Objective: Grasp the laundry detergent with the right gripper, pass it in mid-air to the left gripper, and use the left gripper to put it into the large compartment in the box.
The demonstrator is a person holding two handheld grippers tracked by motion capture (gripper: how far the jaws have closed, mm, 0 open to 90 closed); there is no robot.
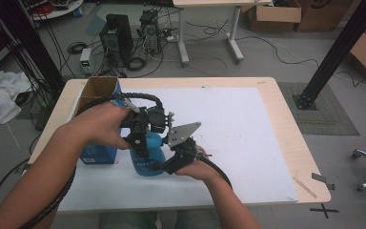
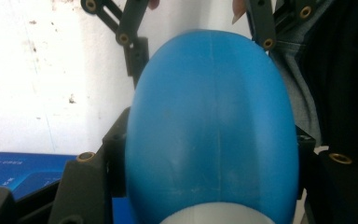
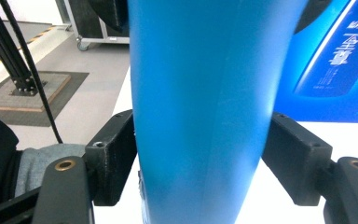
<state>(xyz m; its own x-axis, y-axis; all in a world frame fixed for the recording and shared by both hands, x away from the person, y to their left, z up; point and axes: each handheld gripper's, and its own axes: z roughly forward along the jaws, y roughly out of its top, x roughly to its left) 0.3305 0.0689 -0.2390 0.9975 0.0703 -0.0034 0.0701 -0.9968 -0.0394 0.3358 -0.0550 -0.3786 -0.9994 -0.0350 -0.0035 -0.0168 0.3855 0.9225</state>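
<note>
One blue bottle [image 1: 148,155], two claws

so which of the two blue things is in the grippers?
The blue bottle, upright on the mat with both grippers' jaws around it. The blue box stands untouched beside it, top flaps open.

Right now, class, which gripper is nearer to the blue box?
Left. The left gripper grips the blue bottle on the side beside the blue box; the right gripper flanks the bottle's far side, away from the box.
</note>
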